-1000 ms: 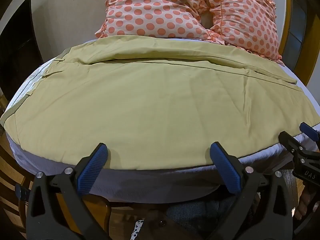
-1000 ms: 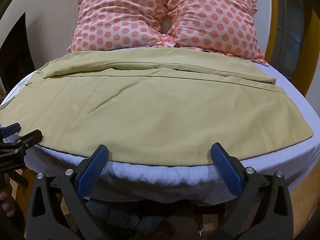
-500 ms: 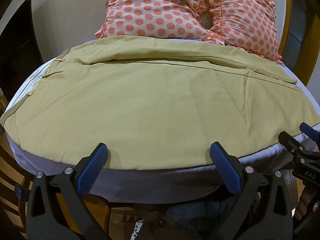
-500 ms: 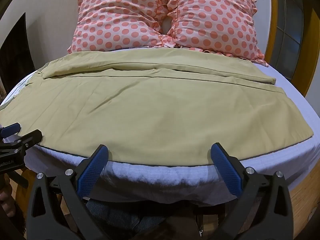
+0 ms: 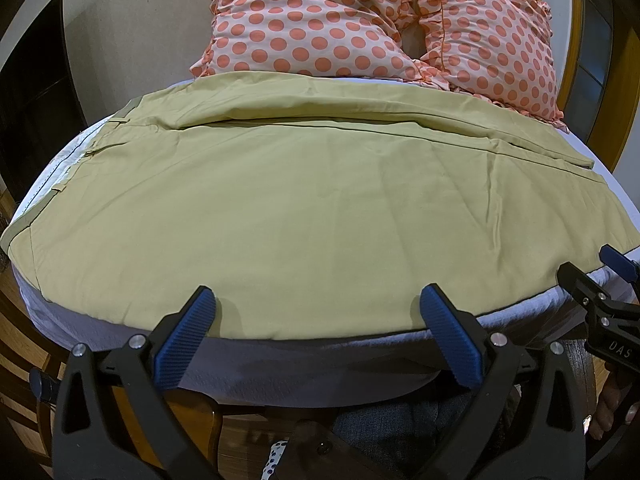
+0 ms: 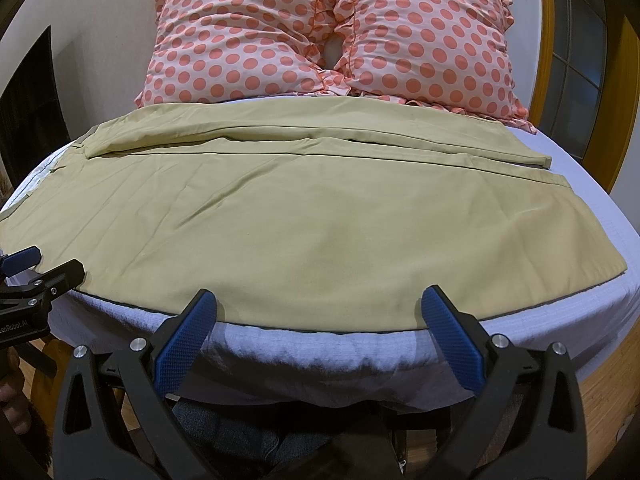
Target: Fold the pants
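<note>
Khaki pants (image 5: 312,208) lie spread flat across the bed, waistband at the left, leg hems at the right; they also show in the right wrist view (image 6: 304,216). One leg lies behind the other, near the pillows. My left gripper (image 5: 316,320) is open and empty, hovering at the pants' near edge. My right gripper (image 6: 320,316) is open and empty at the same near edge, further right. Each gripper shows at the side of the other's view: the right one (image 5: 600,284), the left one (image 6: 36,276).
Two pink polka-dot pillows (image 6: 328,40) lean at the head of the bed behind the pants. The white bedsheet (image 6: 600,308) shows around the pants. A wooden bed frame (image 6: 612,380) and door frame (image 5: 616,80) stand at the right.
</note>
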